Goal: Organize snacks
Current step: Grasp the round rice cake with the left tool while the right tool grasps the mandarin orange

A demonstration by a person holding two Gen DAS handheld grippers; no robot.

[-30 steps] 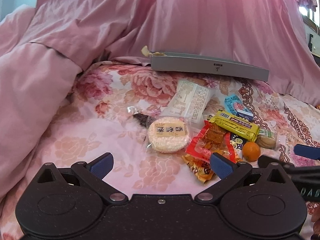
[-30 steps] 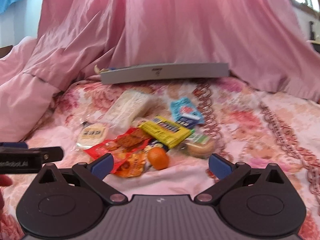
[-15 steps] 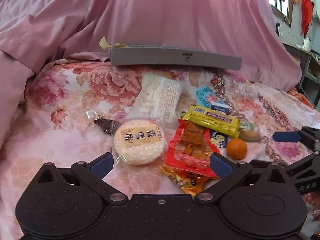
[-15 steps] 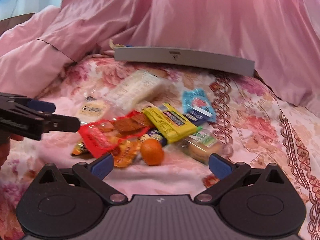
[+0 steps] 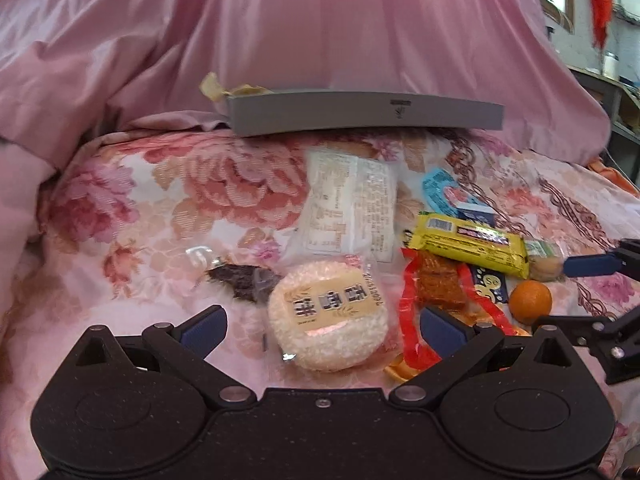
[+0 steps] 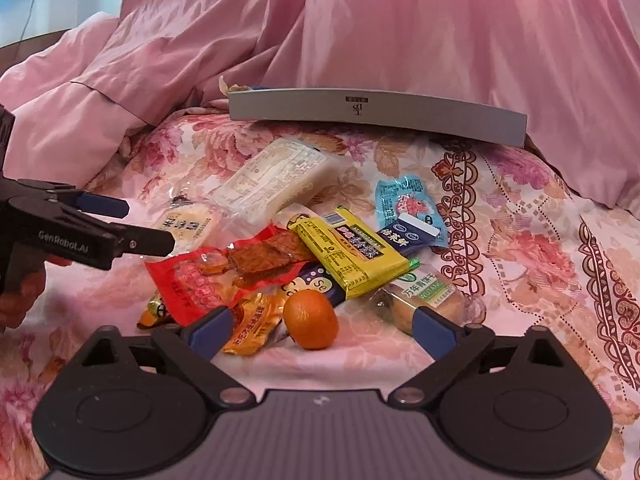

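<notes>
Snacks heaped on floral bedspread, before grey box [image 6: 376,114], likely their destination. Left gripper [image 5: 322,326] wide open, empty, straddling rice cake [image 5: 328,322]. Right gripper [image 6: 320,324] closing, empty, framing orange [image 6: 310,319], probably next pick.

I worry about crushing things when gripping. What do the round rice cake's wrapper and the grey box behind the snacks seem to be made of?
Round rice cake: clear, glossy plastic film, likely thin; it glints and the puffed grains show through. Grey box: apparently matte cardboard, with flat, crisp edges and a small printed logo.
</notes>
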